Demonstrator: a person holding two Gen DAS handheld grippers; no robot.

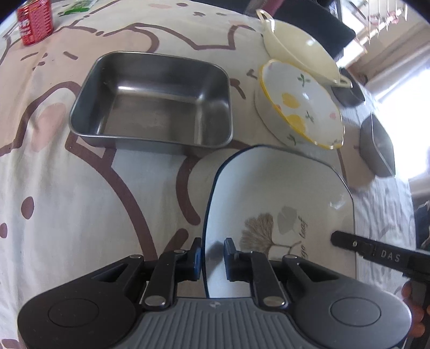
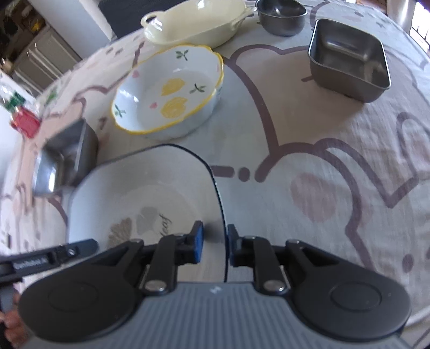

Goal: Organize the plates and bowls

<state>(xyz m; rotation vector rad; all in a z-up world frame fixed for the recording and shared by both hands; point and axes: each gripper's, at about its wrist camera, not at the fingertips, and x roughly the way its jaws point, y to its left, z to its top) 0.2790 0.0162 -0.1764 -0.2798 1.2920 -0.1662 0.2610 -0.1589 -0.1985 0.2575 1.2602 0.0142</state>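
Observation:
A white square plate with a dark rim and leaf print [image 1: 279, 198] [image 2: 139, 188] is held between both grippers. My left gripper [image 1: 212, 255] straddles its left edge, fingers not pressed on the rim. My right gripper [image 2: 215, 245] straddles its right edge, with a gap at the left pad. A lemon-print bowl [image 1: 298, 104] [image 2: 169, 88] sits beyond the plate. A cream handled dish [image 1: 298, 51] [image 2: 196, 21] lies behind it.
A steel rectangular tray [image 1: 153, 99] [image 2: 61, 158] sits left of the plate. A second steel tray [image 2: 349, 59] [image 1: 376, 147] and a small steel bowl [image 2: 282, 16] sit to the right. A red can [image 1: 35, 21] stands far left. A cartoon-print cloth [image 1: 80, 201] covers the table.

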